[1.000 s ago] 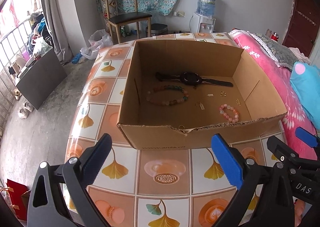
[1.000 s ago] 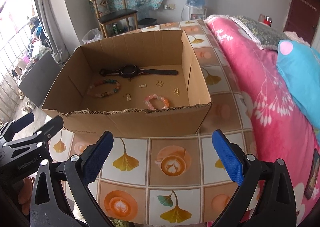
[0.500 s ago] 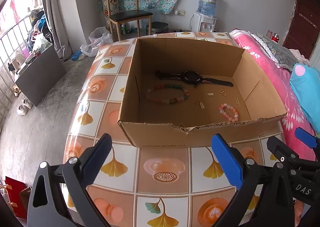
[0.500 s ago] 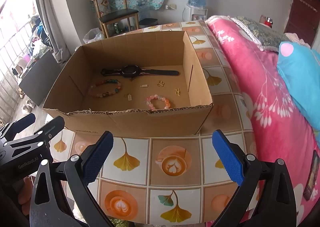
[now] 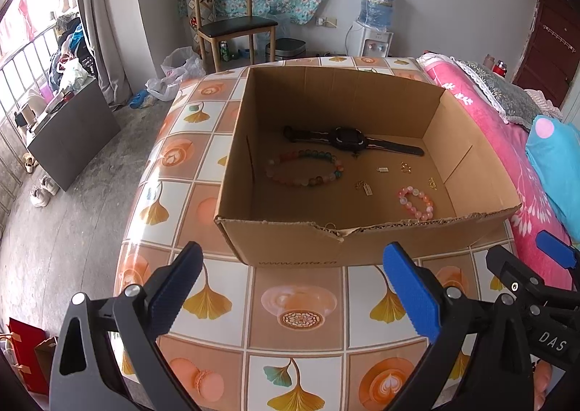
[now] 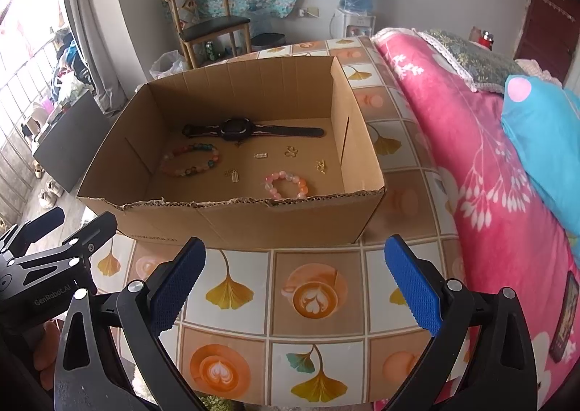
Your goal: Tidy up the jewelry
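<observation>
A: Now, how are the jaws set on the left gripper (image 5: 290, 287)?

B: They are spread wide, and nothing is held or touched. The tiled table (image 5: 297, 316) is seen between the blue pads.

A: And the right gripper (image 6: 295, 284)?

B: It too is spread wide and empty, held above the table's near edge, just short of the cardboard box (image 6: 232, 219).

A: Where is the jewelry found?

B: All of it is laid on the box floor. A black watch (image 6: 237, 130) is stretched along the far wall. A multicolored bead bracelet (image 6: 190, 159) is placed toward the left wall, and a pink bead bracelet (image 6: 286, 185) near the front wall. Small gold pieces (image 6: 290, 152) are scattered between them.
</observation>
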